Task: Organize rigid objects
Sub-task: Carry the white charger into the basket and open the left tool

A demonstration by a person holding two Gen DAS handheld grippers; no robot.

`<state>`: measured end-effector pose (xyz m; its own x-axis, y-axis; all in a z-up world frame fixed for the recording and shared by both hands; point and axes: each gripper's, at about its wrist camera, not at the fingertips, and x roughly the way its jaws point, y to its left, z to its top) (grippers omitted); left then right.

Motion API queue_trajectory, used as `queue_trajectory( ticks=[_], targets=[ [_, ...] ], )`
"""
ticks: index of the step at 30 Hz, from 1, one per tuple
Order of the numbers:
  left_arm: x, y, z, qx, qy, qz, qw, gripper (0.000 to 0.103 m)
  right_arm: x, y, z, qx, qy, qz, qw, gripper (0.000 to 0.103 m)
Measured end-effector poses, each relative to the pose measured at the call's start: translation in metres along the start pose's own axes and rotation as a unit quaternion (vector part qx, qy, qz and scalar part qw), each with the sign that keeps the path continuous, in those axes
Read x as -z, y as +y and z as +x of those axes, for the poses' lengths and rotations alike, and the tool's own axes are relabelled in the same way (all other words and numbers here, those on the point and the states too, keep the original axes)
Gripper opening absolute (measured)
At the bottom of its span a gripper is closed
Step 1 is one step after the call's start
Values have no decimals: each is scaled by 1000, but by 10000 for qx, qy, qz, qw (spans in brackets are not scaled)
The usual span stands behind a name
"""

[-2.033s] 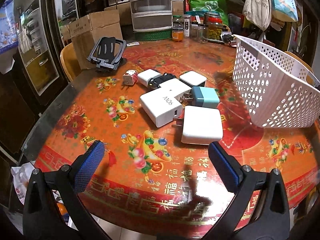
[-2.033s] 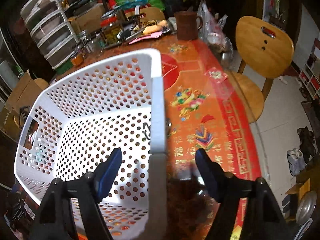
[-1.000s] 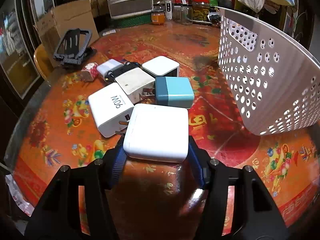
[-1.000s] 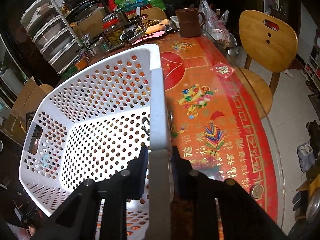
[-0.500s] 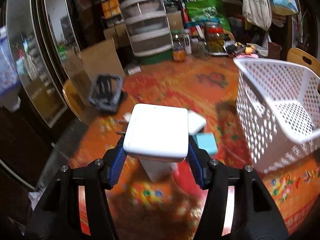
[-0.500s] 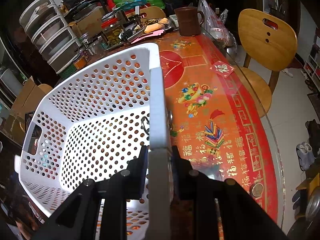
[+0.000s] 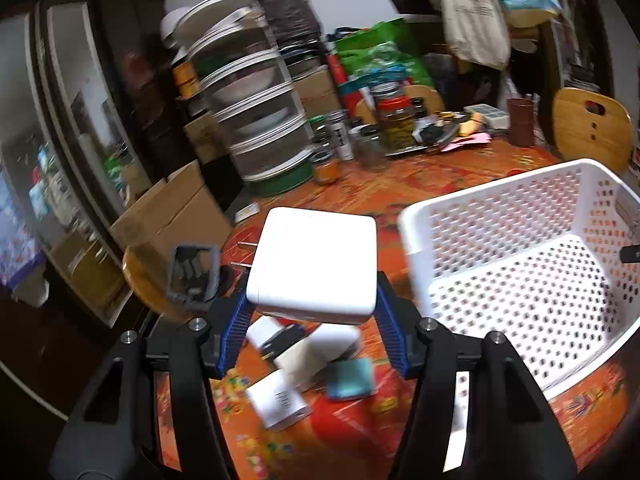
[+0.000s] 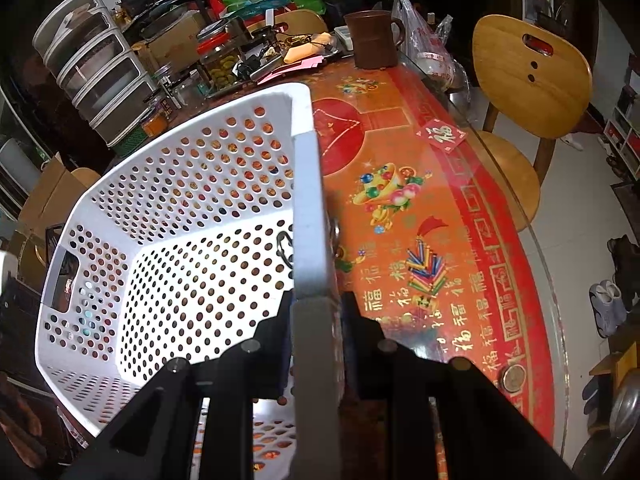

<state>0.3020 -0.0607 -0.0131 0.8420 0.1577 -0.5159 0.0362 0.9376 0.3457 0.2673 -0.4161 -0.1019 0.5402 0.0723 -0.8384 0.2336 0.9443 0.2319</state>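
Left gripper is clamping a glossy white square charger, prongs projecting leftward; right gripper is pinching the perforated white basket by its rim.

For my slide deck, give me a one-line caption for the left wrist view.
Left gripper carries a white charger above the remaining adapters, beside the empty white basket.

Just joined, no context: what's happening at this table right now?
A person with two handheld grippers is sorting chargers into a white basket. The left gripper holds a large white charger in the air, beside the basket. The right gripper is clamped on the basket's rim. The basket looks empty; several other chargers lie on the red tablecloth.
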Motion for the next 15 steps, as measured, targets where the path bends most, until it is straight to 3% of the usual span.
queue_trajectory(
  ticks=[9, 15],
  targets=[
    [-24, -101, 12, 630, 292, 399, 9968, 55, 0, 0, 0, 9, 0, 13, 10000, 21],
    [-32, -144, 37, 861, 805, 649, 9909, 55, 1, 0, 0, 19, 25, 32, 10000, 21]
  ],
)
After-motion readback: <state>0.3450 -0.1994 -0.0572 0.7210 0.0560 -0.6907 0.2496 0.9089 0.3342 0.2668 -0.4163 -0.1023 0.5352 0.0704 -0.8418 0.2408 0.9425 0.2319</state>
